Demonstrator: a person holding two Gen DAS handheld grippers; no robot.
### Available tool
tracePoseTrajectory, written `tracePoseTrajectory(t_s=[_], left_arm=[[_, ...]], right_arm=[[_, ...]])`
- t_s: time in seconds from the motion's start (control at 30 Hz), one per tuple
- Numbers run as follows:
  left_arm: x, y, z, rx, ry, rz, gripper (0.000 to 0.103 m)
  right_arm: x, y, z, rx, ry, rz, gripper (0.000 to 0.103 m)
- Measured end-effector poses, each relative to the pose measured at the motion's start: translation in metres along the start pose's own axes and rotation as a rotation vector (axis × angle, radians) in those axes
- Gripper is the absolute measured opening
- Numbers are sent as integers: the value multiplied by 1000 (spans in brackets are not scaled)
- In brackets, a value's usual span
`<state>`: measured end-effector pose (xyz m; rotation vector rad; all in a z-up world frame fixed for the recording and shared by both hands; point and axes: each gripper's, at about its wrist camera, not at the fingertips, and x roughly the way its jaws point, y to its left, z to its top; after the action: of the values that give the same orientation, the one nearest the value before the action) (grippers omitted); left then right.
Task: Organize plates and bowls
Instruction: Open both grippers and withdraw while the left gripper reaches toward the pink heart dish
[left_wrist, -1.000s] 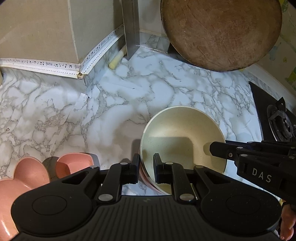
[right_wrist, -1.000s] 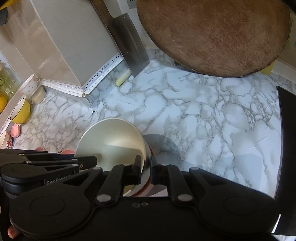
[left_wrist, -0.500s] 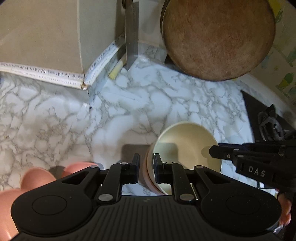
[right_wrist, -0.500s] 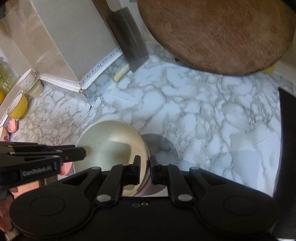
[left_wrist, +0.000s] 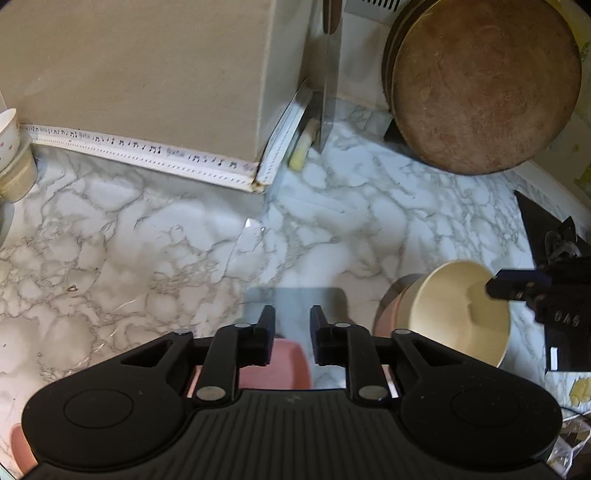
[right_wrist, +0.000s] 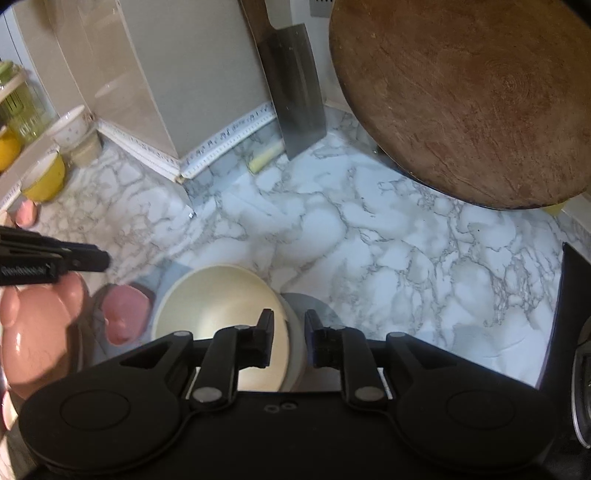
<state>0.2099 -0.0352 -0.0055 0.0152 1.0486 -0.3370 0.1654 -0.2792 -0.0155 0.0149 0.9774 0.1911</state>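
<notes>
Right gripper (right_wrist: 289, 338): jaws closed on the near right rim of the cream bowl (right_wrist: 218, 306).
Cream bowl: nothing inside; it sits nested in a pink bowl (left_wrist: 391, 314) on the tabletop (right_wrist: 369, 236).
Left gripper (left_wrist: 292, 334): jaws slightly apart, gripping nothing, above a pink dish (left_wrist: 275, 365).
Pink lobed dishes (right_wrist: 127, 314): left of the cream bowl, empty.
Far left: yellow bowl (right_wrist: 46, 177), small cups (right_wrist: 74, 127).
Far: cleaver (right_wrist: 295, 88), round board (right_wrist: 469, 96).

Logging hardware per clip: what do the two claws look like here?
Both are matte black plastic: a ribbed body with two round bosses, silver rivets, and two flat-tipped fingers. The left claw shows white lettering along its side in the right view; the right claw carries white lettering too, unreadable here.
</notes>
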Motion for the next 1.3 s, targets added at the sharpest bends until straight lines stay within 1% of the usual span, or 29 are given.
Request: tracePoseTrajectory(t_s=[0.07,0.13,0.2,0.23,0.27,0.33,0.37,0.4,0.47,0.6,0.7,0.8,0.93,1.0,1.13,1.23,1.3], left_arm=[[2,6,0,1,3,5,29],[3,12,2,-7,3,7,33],[5,17,3,-9,3,3,44],[5,19,3,-8,2,3,56],[5,21,3,-2,0,3,61],[6,25,2,19,3,1,62],[7,27,2,28,8,-4,62],[9,29,2,36,14,-12,62],[15,33,4,59,38,-28,62],[27,40,10,128,88,-63,62],[34,41,13,193,115,-77,62],[39,41,11,243,122,-69,62],[50,40,6,284,128,-41,61],[55,39,6,304,137,-40,61],[62,36,6,353,145,-56,60],[68,34,5,395,161,-78,60],[72,32,3,418,180,-87,58]], right_arm=[[0,-2,2,2,7,0,18],[-4,-1,6,5,-1,0,19],[-12,4,11,-15,-21,-3,21],[-15,7,13,-23,-27,6,21],[-18,10,15,-25,-32,15,24],[-24,14,15,-22,-39,24,30],[-26,17,15,-17,-37,31,41],[-28,21,14,-9,-38,41,57],[-33,32,11,-3,-55,78,67],[-33,62,8,5,-44,159,67],[-20,83,5,57,1,202,66],[-5,104,-2,88,53,236,65],[8,120,-7,118,70,222,61],[16,126,-9,124,81,205,55],[34,134,-14,131,102,159,48],[44,140,-17,122,98,115,42],[49,144,-19,112,99,93,38]])
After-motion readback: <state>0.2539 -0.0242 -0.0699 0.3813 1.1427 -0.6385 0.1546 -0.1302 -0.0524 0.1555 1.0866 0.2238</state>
